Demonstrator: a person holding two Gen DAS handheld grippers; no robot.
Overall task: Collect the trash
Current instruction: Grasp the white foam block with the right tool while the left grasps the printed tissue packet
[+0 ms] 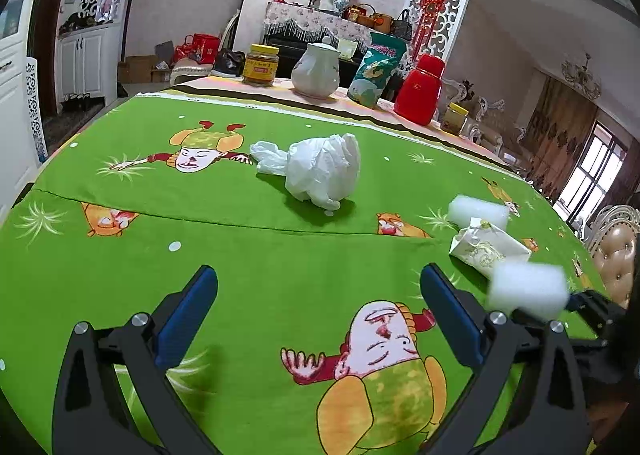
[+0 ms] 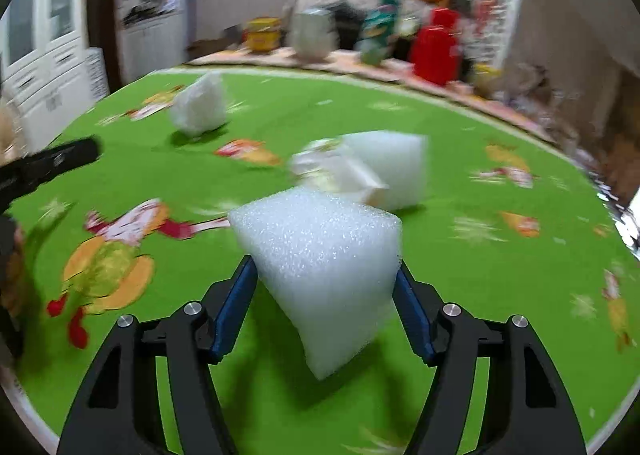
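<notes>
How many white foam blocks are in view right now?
2. One foam block is clamped in the right gripper; the other foam block lies on the green tablecloth behind the crumpled paper carton.

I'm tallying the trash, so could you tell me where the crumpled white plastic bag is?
The plastic bag lies mid-table on the green cloth, ahead of the open left gripper.

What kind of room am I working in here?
Most likely a home dining or living room: a round table under a green cartoon tablecloth, a teapot and red thermos at its far edge, and a carved sofa beyond.
</notes>
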